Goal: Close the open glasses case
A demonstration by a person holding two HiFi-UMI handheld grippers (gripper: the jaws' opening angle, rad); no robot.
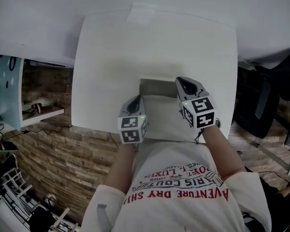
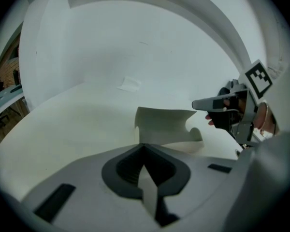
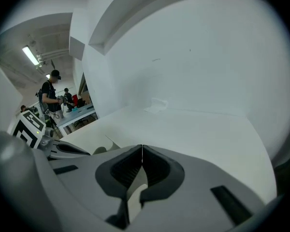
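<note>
The white glasses case (image 1: 160, 116) lies open near the table's front edge, its lid (image 1: 157, 87) raised on the far side. In the left gripper view the lid (image 2: 163, 124) stands upright just beyond my jaws. My left gripper (image 1: 135, 101) sits at the case's left edge and is shut on nothing (image 2: 144, 147). My right gripper (image 1: 183, 82) hovers over the case's right side by the lid, also shut and empty (image 3: 142, 148). A corner of the case (image 3: 97, 145) shows left of its jaws. The right gripper (image 2: 216, 102) also appears in the left gripper view.
The white table (image 1: 106, 57) ends close to the person's body. A small white patch (image 1: 142, 14) lies at its far side against the wall. A brick wall and shelf (image 1: 38, 111) are at left, a dark chair (image 1: 261, 105) at right. People stand far off (image 3: 50, 96).
</note>
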